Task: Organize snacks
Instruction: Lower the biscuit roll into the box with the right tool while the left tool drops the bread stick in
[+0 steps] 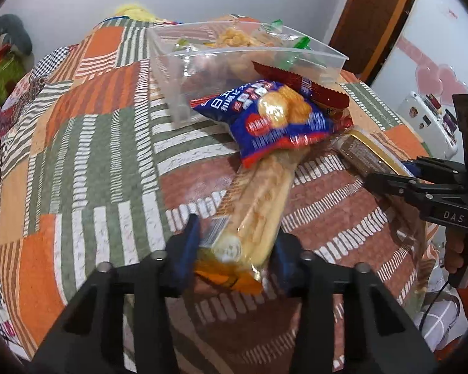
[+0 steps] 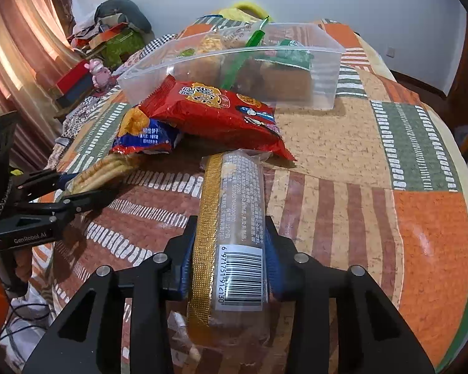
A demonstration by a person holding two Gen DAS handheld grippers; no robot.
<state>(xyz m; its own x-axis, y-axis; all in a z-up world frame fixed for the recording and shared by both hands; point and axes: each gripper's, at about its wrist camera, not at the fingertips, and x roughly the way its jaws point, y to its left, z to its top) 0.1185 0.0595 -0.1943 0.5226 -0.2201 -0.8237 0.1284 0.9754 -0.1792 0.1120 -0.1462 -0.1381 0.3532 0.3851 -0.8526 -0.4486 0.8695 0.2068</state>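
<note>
i had two biscuit sleeves on patchwork table: gold-edged sleeve clamped in right gripper, pale cracker sleeve clamped in left gripper. two loose bags lay beyond: blue bag, red bag. one clear bin behind them held more snacks.

Two snack bags before the bin, biscuit sleeves nearer, all on the table.

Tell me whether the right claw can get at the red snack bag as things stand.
Probably not yet. The right claw is shut on a cracker sleeve with a gold strip, so it has no free grip. The path itself looks clear: the red snack bag lies just beyond the sleeve's far end, uncovered, in front of the clear plastic bin.
</note>
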